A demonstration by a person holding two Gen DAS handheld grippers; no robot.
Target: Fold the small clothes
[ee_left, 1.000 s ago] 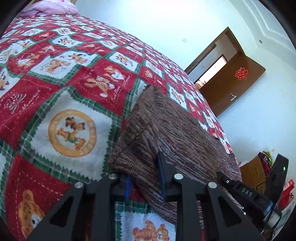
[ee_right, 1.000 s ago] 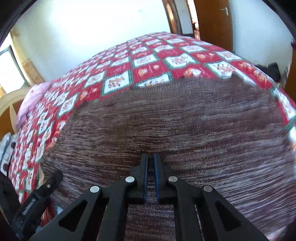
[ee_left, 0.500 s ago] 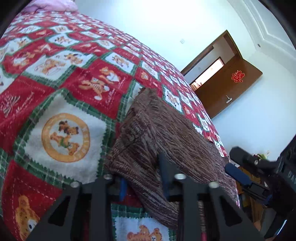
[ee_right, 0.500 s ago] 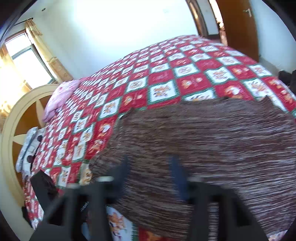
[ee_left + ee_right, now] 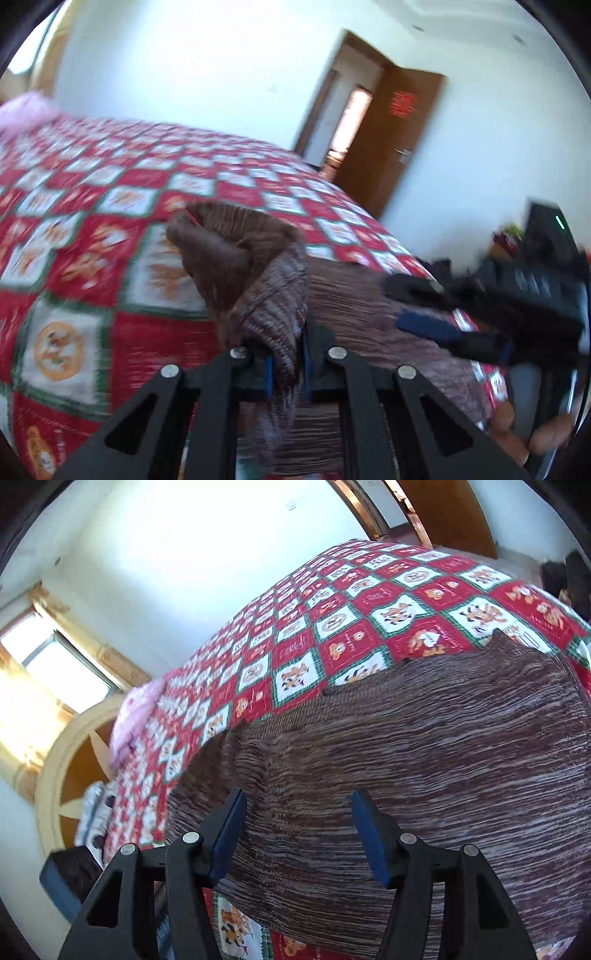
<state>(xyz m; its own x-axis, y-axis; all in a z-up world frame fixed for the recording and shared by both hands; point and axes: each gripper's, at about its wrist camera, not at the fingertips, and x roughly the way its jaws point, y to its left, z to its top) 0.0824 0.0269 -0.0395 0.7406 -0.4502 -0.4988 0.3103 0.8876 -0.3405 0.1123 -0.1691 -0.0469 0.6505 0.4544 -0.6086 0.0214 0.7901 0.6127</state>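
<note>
Brown knit garment [image 5: 424,746] spread on red checked bedspread [image 5: 332,627], one edge lifted in a bunch. Left gripper [image 5: 286,363] clamped on that bunched edge. Right gripper [image 5: 299,834] spread apart above flat cloth, gripping nothing. Pink pillow [image 5: 135,720] near headboard.

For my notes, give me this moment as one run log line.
left gripper: shut on sweater, edge lifted | right gripper: open, fingers apart above sweater, holding nothing | sweater on bedspread, fold unfinished
</note>
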